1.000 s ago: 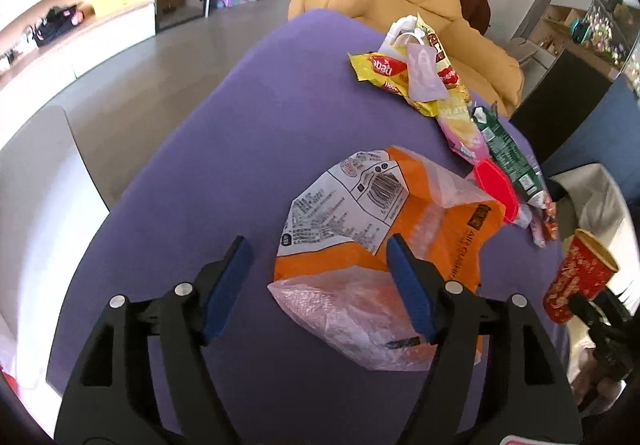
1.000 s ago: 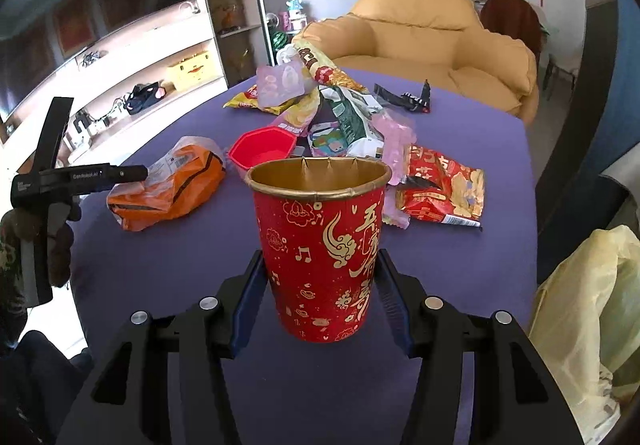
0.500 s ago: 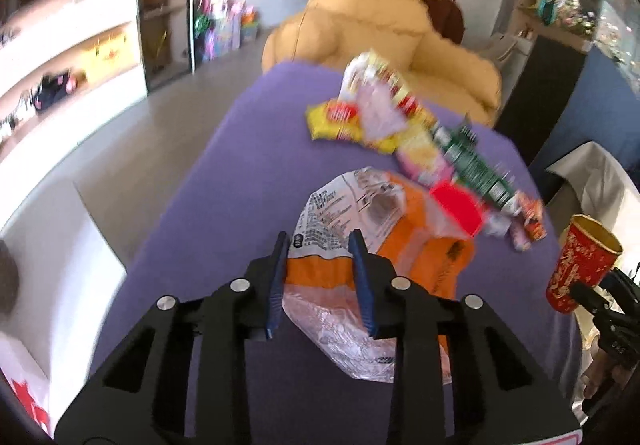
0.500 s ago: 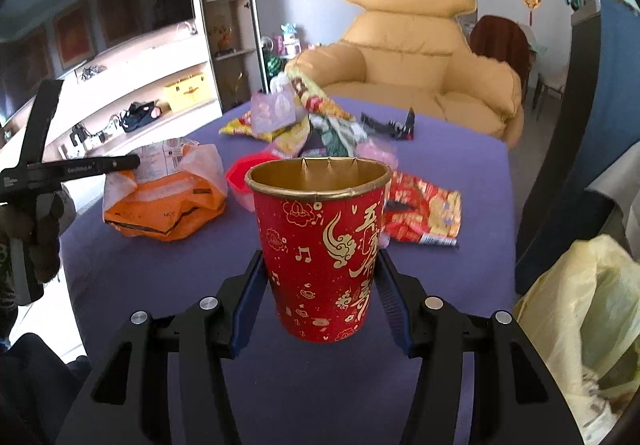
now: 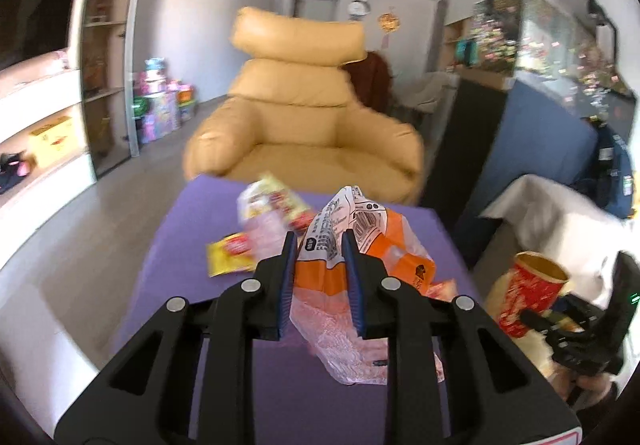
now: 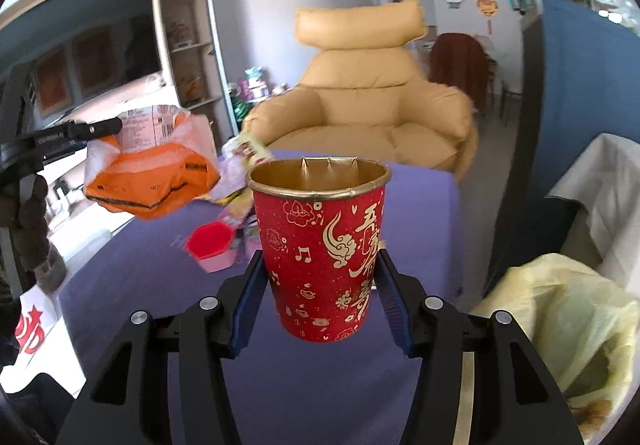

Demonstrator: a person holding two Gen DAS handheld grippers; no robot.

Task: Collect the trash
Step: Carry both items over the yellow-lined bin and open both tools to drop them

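Trash split between our two grippers: left gripper jaws pinched narrow on orange snack bag, lifted off purple table. Right gripper jaws clamp red paper cup upright. Wrappers at 11 o'clock of the bag; yellow trash bag at 4 o'clock of the cup.

light: I see bright daylight, even, no harsh glare
shadows: soft, faint on the purple table
blur: my left view smeared, armchair and wrappers soft; right view sharper, cup crisp
edges: fisheye bending, black vignette in corners
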